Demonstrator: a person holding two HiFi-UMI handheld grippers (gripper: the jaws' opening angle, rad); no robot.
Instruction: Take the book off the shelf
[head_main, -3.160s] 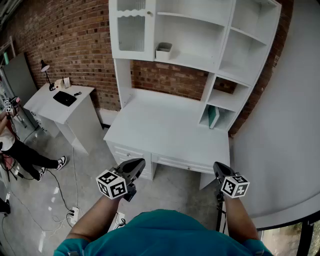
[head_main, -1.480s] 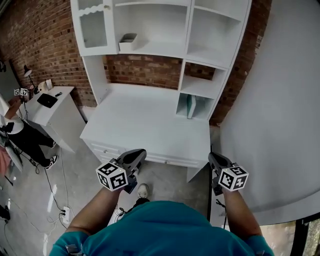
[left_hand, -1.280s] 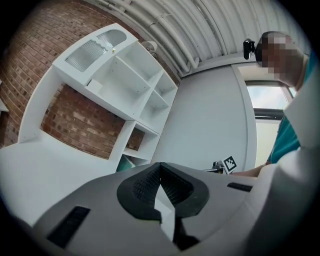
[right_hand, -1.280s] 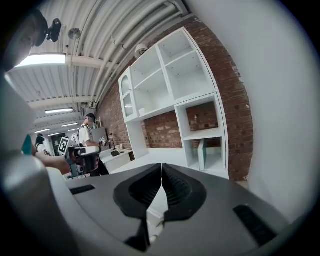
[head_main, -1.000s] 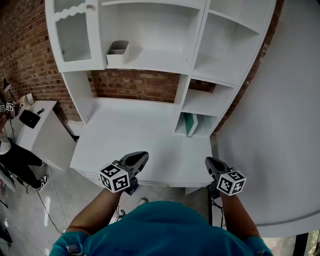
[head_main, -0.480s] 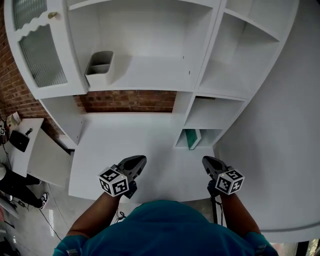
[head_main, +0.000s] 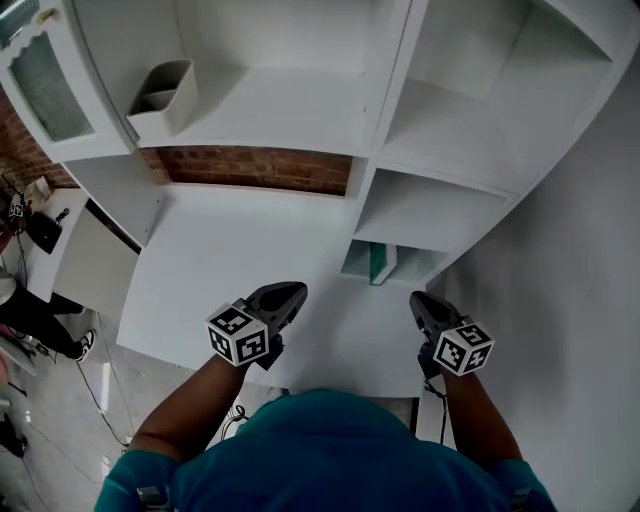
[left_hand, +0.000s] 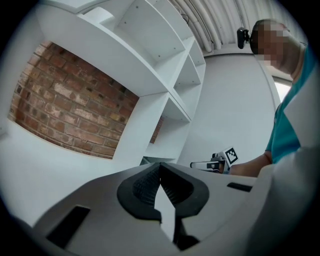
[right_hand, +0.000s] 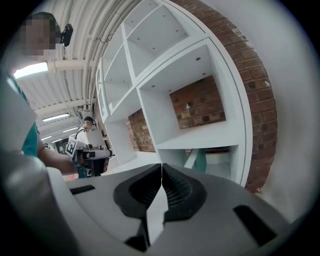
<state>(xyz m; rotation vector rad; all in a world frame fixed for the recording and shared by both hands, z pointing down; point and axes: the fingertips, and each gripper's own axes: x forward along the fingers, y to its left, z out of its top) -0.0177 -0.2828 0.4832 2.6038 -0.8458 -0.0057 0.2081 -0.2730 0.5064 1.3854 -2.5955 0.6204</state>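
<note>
A thin teal book (head_main: 378, 262) stands upright in the lowest right cubby of the white desk hutch (head_main: 430, 215); the right gripper view shows the book (right_hand: 201, 161) leaning beside a white divider. My left gripper (head_main: 295, 292) is shut and empty over the front of the white desktop (head_main: 220, 270), left of the cubby. My right gripper (head_main: 418, 300) is also shut and empty, just short of the cubby and slightly to its right. In its own view each gripper's jaws meet at the tip: left gripper (left_hand: 160, 167), right gripper (right_hand: 161, 167).
A grey bin (head_main: 160, 97) sits on the wide upper shelf next to a glass-front cabinet door (head_main: 40, 85). A brick wall (head_main: 250, 168) backs the desk. A second small desk (head_main: 70, 250) and a person (head_main: 35, 315) are at far left. A white wall (head_main: 580, 300) closes the right.
The view has closed in on the desk: the hutch now fills the frame and both grippers are over the desktop's front edge. Both stayed shut.
</note>
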